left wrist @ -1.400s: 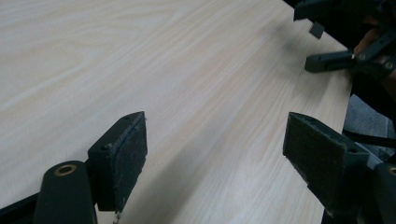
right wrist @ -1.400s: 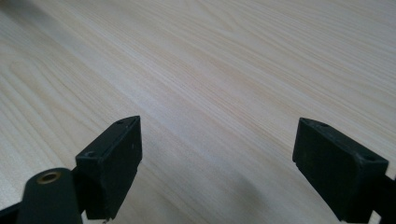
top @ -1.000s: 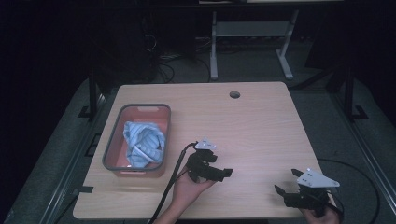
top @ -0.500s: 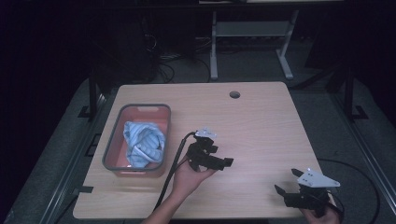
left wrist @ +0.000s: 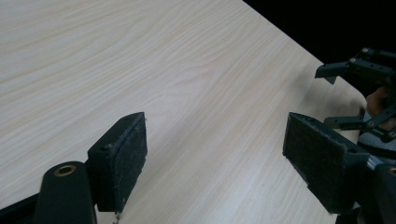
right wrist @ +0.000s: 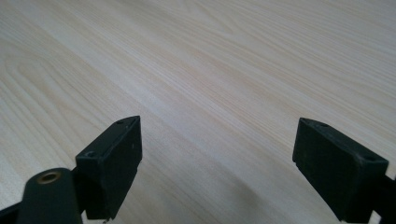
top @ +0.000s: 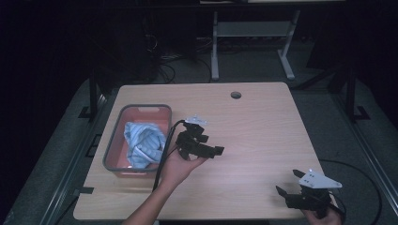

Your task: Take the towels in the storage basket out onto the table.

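Left gripper (top: 206, 149) was held in left hand (top: 177, 166), forearm (top: 145, 208) entering from bottom edge. Jaws stood wide apart, nothing between pads (left wrist: 133, 158), bare wood beyond them. Right gripper (top: 284, 196) sat low in right hand (top: 324, 214), jaws spread wide, nothing between pads (right wrist: 126, 154). Right gripper (left wrist: 359, 93) showed far off past left gripper's right-side jaw.

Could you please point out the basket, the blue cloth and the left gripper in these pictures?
basket (top: 139, 108): high view, on its far grey rim.
blue cloth (top: 141, 140): high view, middle of the bundle.
left gripper (top: 219, 150): high view, between its open fingertips.
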The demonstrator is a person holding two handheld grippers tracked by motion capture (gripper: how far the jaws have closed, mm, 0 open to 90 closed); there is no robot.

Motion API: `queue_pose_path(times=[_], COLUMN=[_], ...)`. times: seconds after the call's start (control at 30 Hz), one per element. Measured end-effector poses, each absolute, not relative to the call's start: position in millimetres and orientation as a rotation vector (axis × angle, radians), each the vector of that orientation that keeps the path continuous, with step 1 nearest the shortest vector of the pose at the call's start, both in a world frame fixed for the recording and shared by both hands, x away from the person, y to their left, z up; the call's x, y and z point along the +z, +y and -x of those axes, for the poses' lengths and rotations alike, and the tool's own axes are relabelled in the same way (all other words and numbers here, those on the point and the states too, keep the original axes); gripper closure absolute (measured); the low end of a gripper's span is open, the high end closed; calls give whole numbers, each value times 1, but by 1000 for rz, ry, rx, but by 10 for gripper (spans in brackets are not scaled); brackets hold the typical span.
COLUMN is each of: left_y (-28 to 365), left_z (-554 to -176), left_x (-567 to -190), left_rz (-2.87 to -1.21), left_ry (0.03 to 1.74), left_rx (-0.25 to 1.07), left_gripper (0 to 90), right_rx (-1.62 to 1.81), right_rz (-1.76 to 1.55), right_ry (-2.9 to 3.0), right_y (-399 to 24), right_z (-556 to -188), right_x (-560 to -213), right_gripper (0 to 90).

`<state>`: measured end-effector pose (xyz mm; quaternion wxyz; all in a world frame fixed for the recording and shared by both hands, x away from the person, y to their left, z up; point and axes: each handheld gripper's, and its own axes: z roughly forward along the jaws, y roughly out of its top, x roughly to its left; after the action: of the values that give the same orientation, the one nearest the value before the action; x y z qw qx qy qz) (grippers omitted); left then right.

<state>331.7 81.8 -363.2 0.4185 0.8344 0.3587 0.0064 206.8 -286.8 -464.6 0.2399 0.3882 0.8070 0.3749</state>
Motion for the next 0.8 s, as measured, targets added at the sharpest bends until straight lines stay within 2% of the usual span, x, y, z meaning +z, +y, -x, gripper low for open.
queue_pose_path(times=[0.8], left_y=[141], left_z=[-343], left_x=[-339], left_rz=[-2103], left_ry=[987], left_rx=[61], left_gripper=[219], right_rx=[1028], right_rz=[-1069], right_ry=[2199], right_y=[-288], right_z=[-205], right_x=[-464], right_gripper=[152])
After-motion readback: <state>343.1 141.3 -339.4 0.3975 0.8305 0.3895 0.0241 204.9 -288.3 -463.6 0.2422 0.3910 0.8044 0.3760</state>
